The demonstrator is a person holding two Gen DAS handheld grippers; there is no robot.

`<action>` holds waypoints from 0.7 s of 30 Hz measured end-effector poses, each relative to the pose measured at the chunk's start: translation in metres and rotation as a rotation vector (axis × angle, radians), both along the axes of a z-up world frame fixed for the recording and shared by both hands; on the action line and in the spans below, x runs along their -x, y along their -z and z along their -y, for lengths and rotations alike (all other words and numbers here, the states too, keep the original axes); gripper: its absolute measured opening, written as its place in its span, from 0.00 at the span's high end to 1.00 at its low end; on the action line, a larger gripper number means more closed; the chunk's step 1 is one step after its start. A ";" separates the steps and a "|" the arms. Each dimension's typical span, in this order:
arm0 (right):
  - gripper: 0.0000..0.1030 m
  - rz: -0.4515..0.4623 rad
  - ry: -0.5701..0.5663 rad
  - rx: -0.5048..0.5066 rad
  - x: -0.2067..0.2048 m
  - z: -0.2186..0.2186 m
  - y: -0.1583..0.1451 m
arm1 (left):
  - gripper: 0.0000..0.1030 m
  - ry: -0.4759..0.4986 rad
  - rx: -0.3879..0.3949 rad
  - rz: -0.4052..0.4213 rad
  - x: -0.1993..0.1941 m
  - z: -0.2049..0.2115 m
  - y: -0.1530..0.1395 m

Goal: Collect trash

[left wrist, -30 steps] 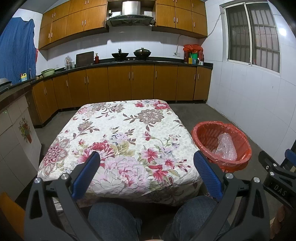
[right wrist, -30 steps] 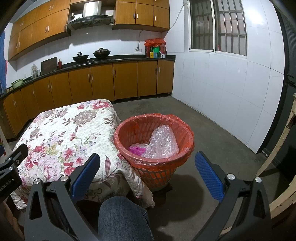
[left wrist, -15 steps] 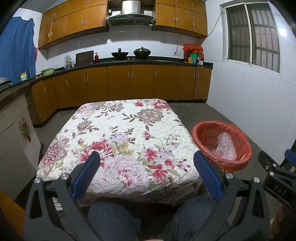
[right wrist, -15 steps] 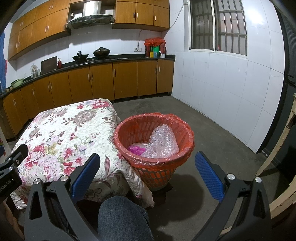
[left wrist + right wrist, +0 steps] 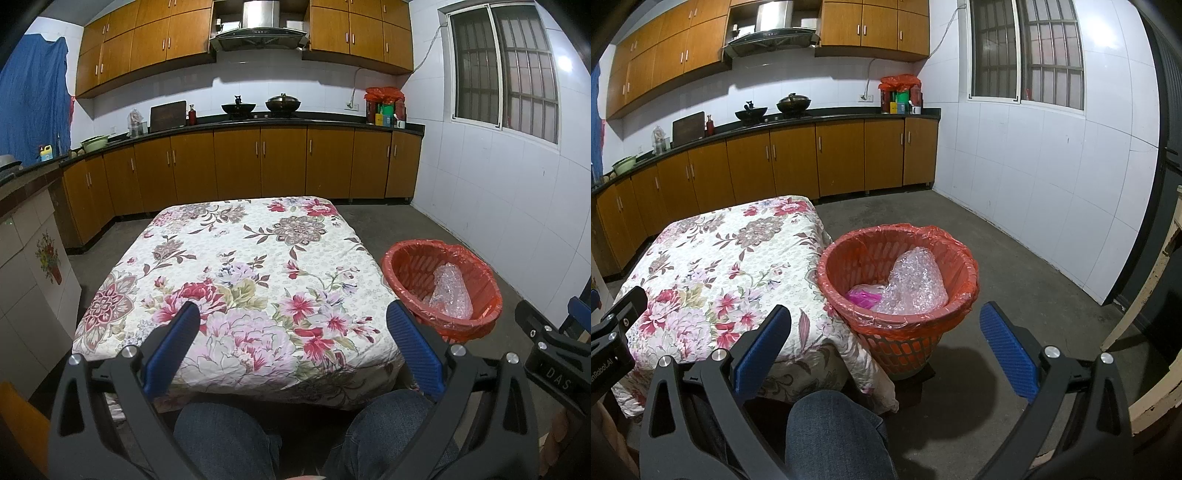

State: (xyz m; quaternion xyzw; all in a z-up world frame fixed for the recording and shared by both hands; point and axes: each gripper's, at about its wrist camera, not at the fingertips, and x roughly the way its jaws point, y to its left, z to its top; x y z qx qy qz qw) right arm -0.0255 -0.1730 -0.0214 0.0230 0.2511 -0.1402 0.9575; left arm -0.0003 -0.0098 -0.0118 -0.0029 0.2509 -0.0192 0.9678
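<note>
Orange-lined basket holds bubble wrap, perhaps crumpled.

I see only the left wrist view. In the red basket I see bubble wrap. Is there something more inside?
Observer: Yes. The right wrist view shows a pink bag beside the bubble wrap in the basket.
Operator: Does the basket touch the table?
Observer: Its rim presses against the hanging tablecloth at the table corner.
Operator: Is the right hand-held gripper holding anything?
Observer: No. The right hand-held gripper is open and empty.
</note>
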 end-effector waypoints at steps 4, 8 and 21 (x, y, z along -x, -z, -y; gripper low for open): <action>0.02 0.000 0.000 -0.001 -0.001 0.000 0.000 | 0.04 0.000 -0.001 0.000 0.000 0.000 0.000; 0.02 0.000 0.000 -0.001 -0.001 0.000 0.000 | 0.04 -0.001 -0.002 0.000 -0.001 0.001 0.000; 0.02 -0.004 0.000 -0.002 0.000 0.000 0.001 | 0.04 0.000 -0.009 0.004 -0.001 0.002 0.001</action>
